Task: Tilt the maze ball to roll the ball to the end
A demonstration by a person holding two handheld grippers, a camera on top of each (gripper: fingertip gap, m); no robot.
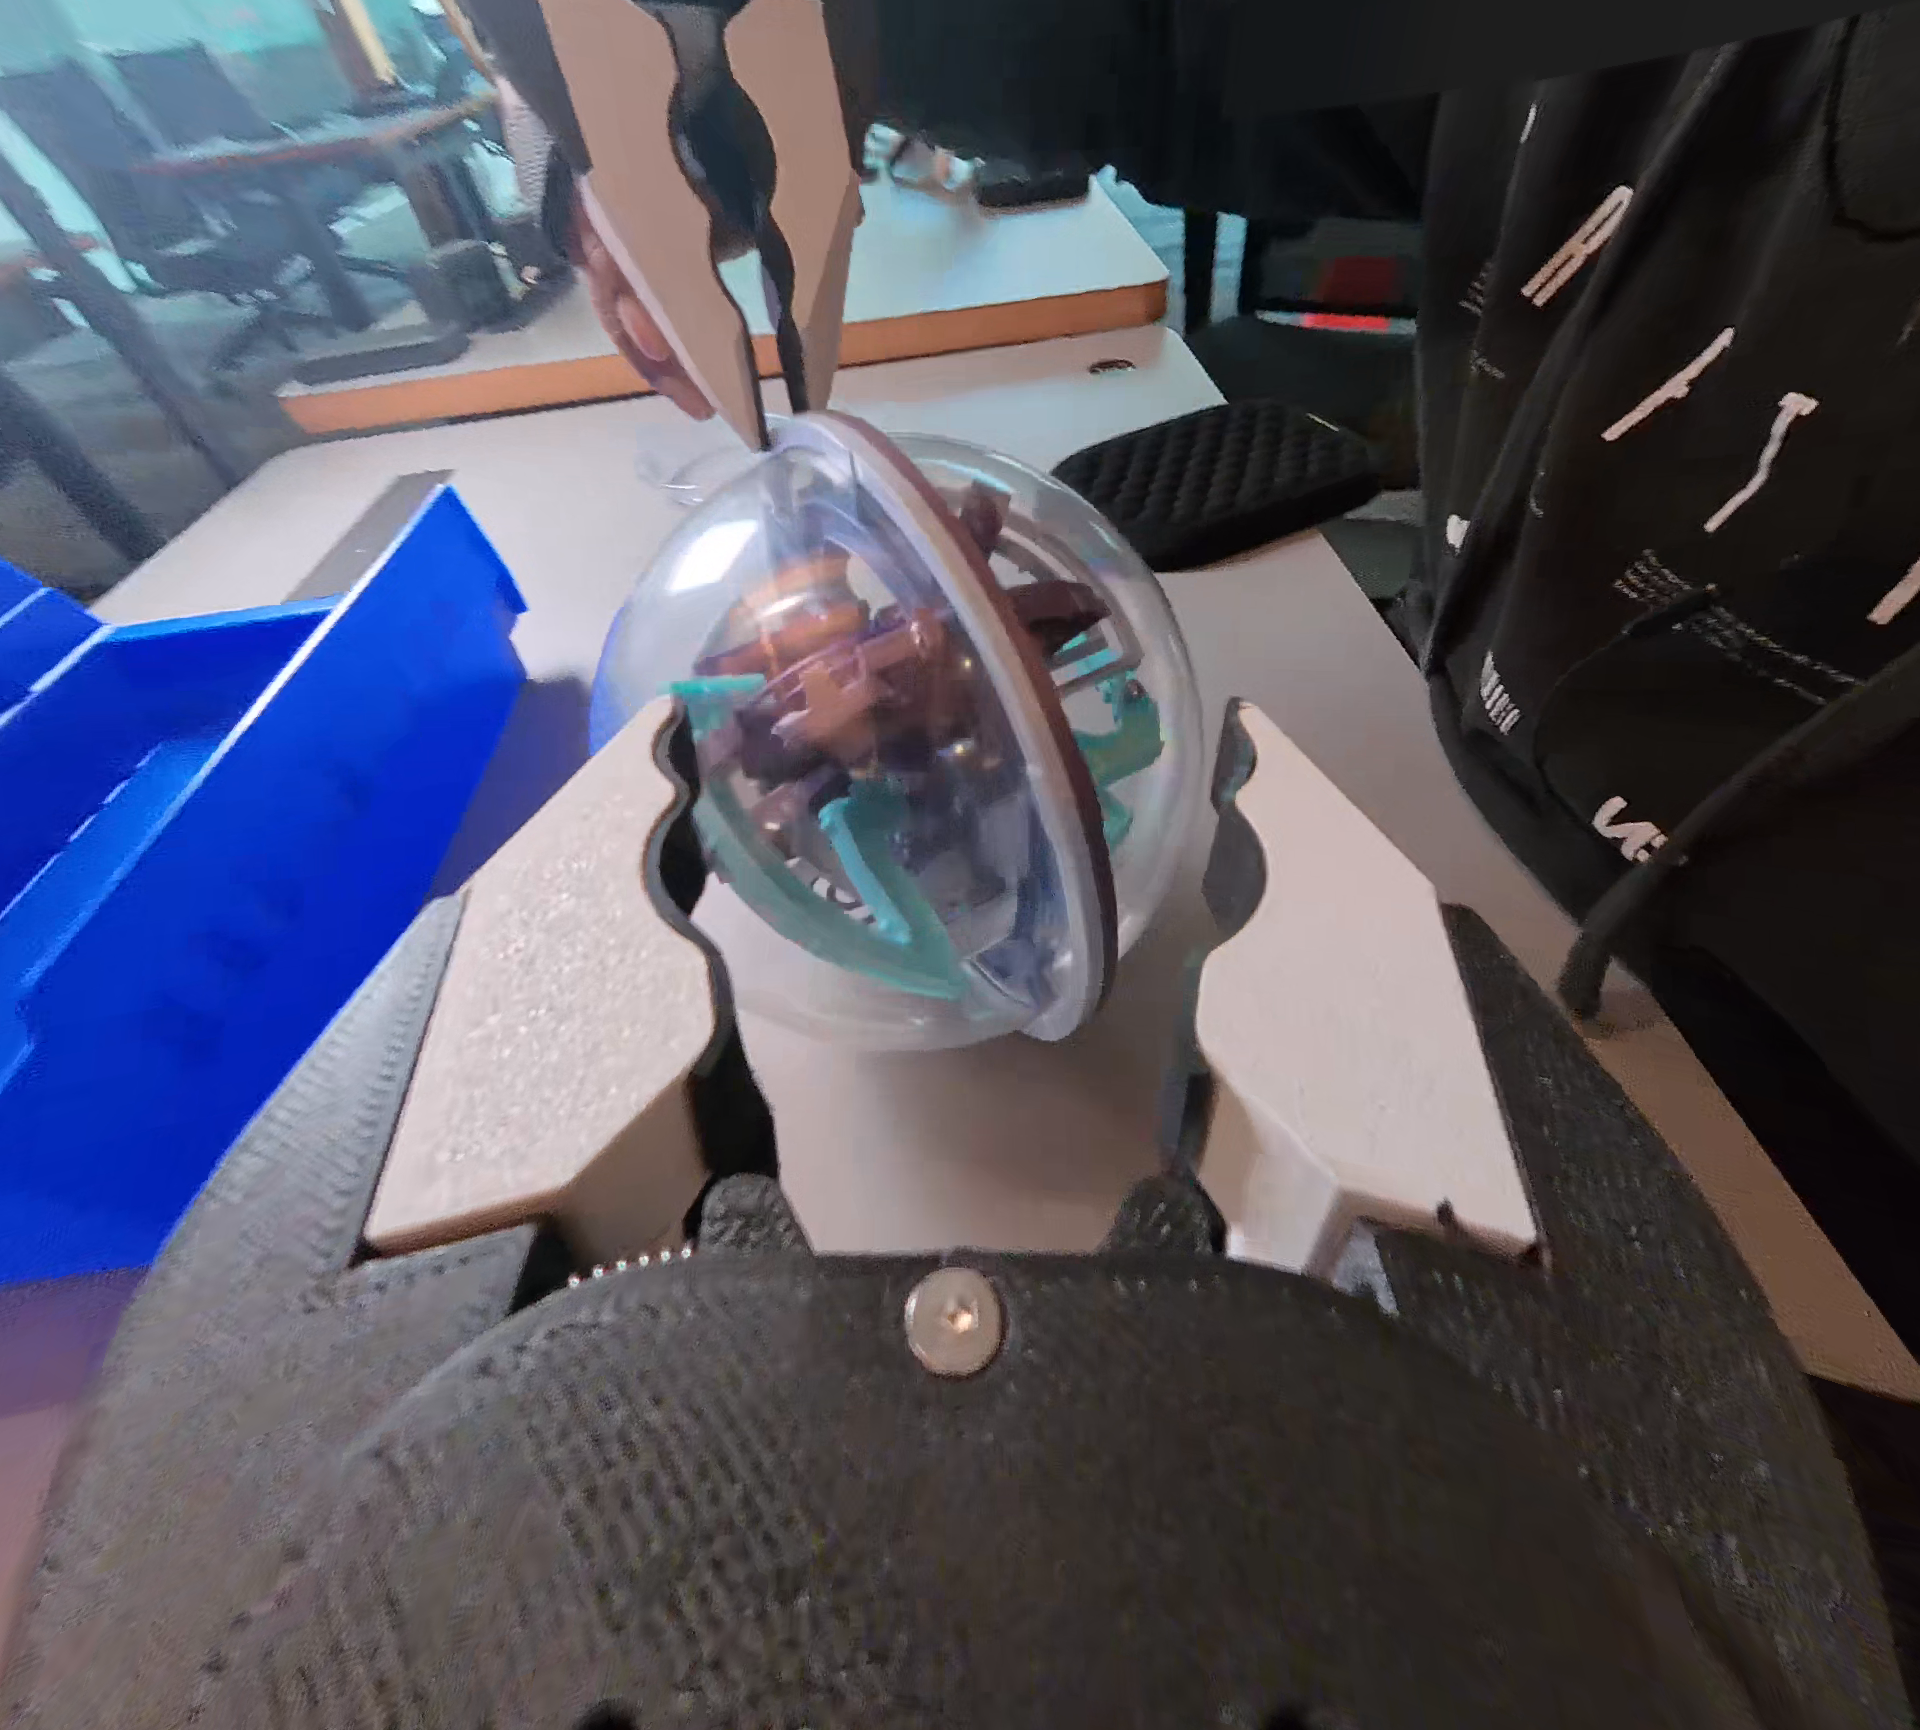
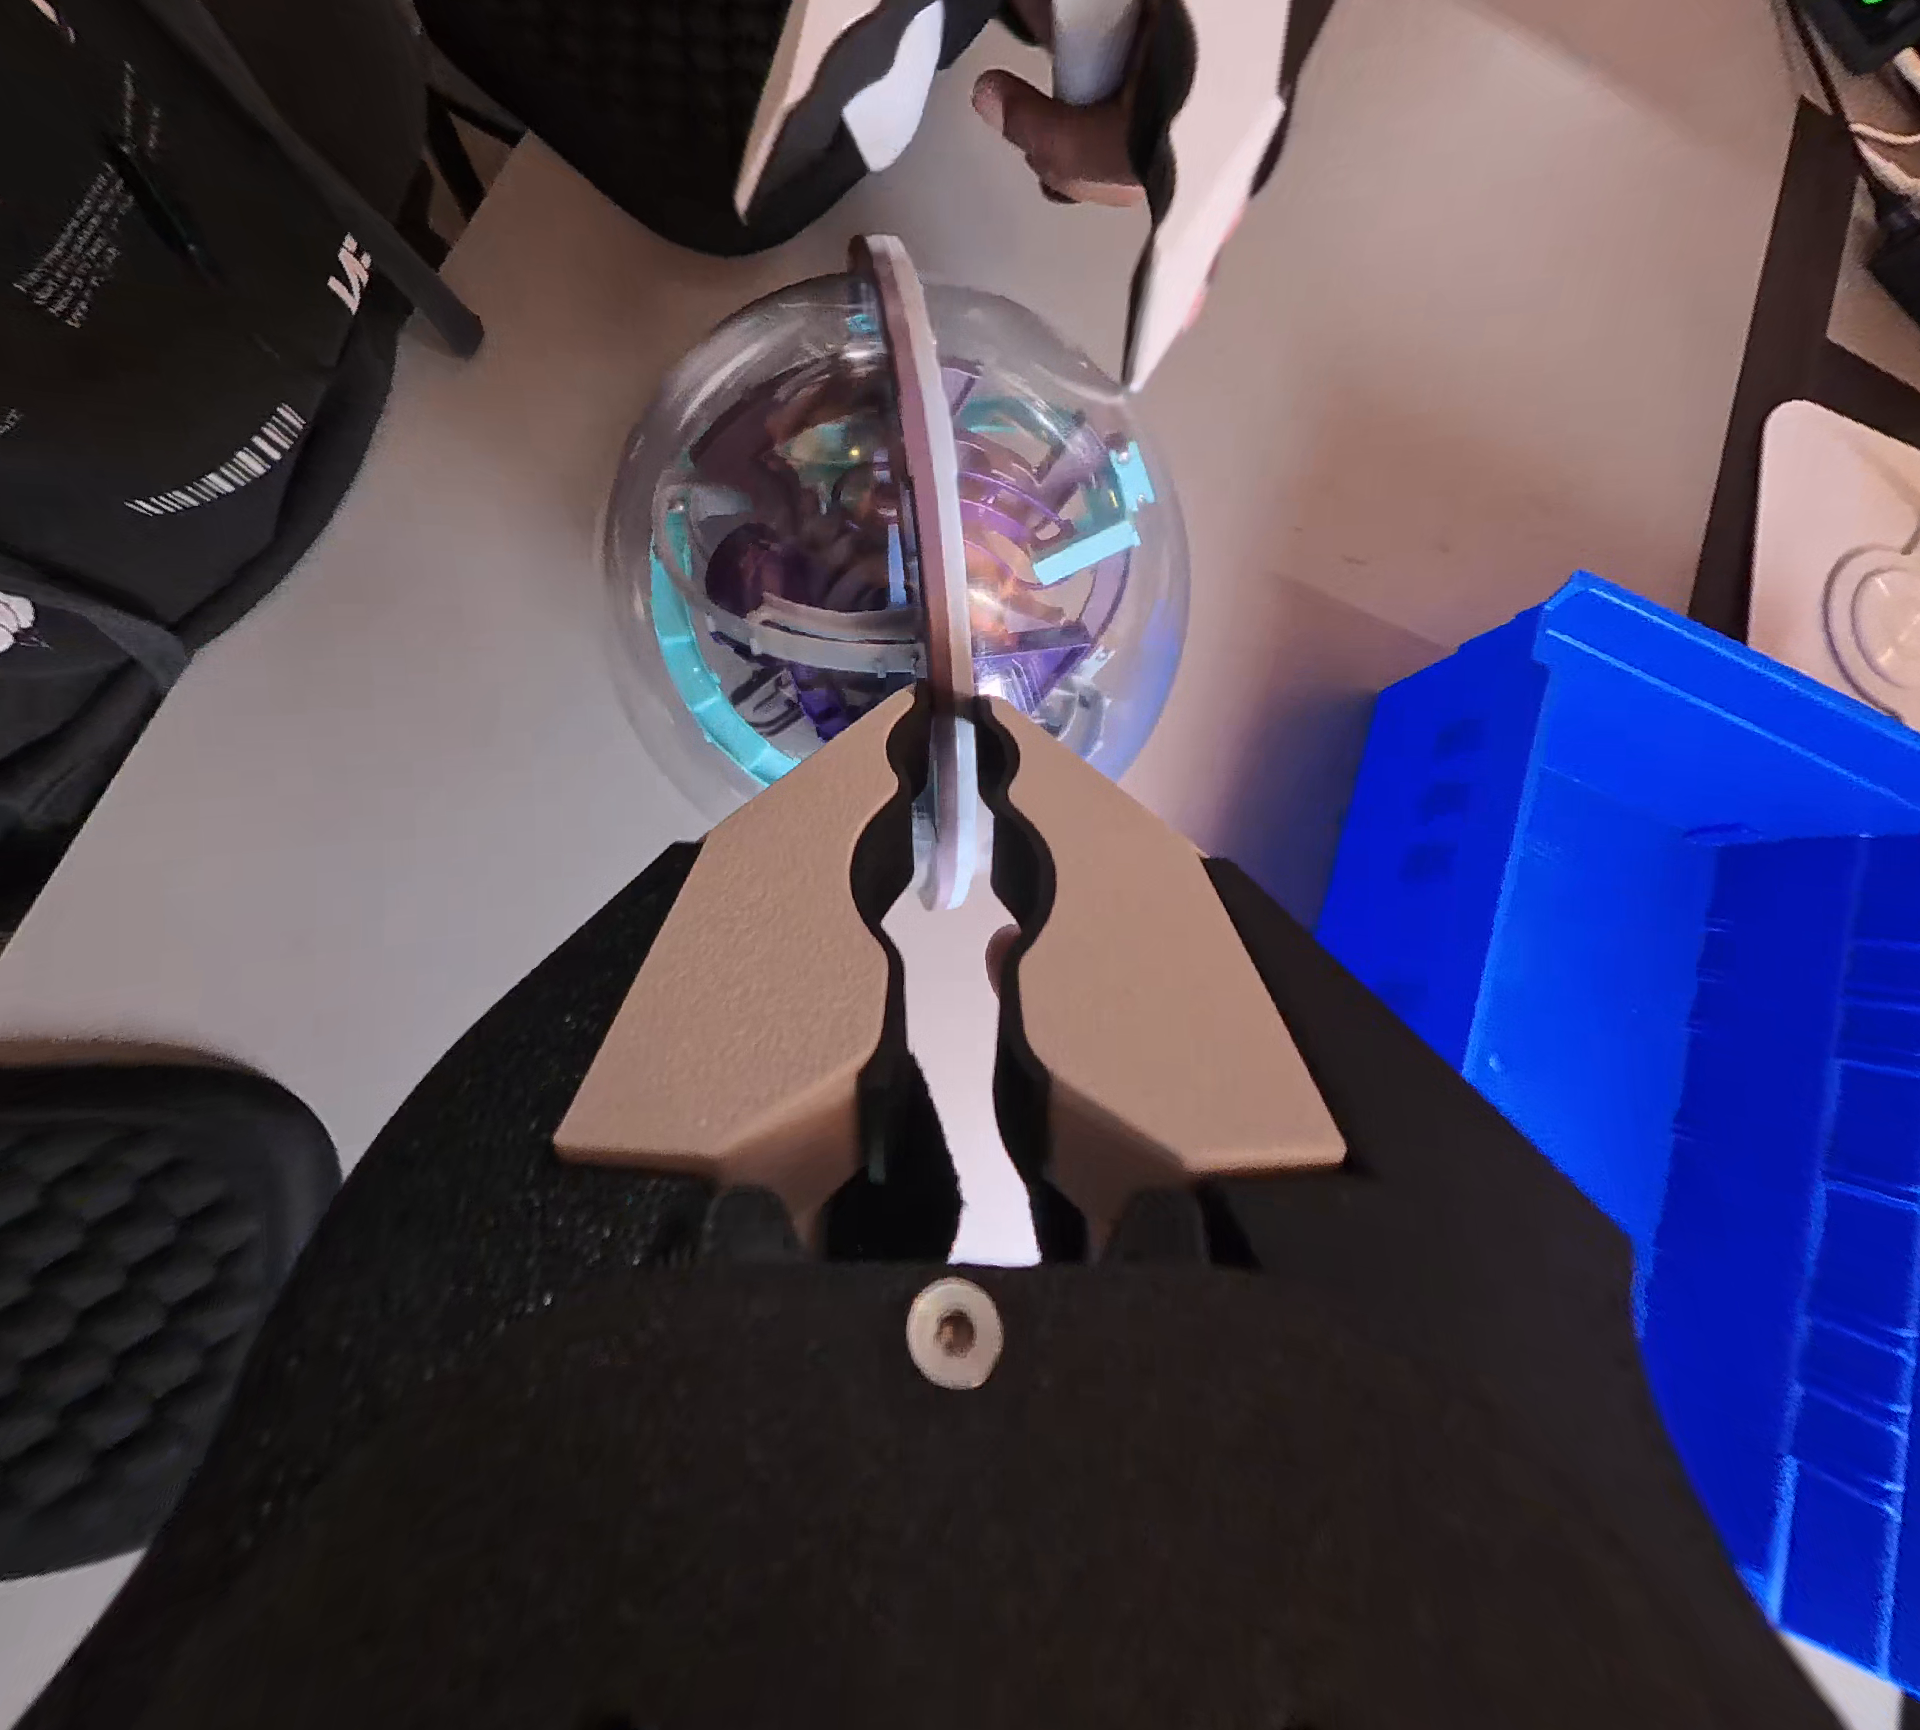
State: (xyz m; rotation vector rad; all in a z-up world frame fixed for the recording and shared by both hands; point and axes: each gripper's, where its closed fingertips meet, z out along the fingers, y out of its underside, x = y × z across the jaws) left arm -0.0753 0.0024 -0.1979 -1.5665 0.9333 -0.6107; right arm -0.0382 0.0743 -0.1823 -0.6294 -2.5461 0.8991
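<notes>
With the right gripper (image 2: 951, 724) clenched on the maze ball (image 2: 894, 527) rim, the spread left gripper (image 1: 951, 745) should steady slow tilts.

Right tool (image 2: 951, 724) pinched nearly closed; left tool (image 1: 951, 724) spread wide.

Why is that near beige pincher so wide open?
Open: the left gripper has beige fingers spread either side of the clear plastic maze ball, not squeezing it.
</notes>
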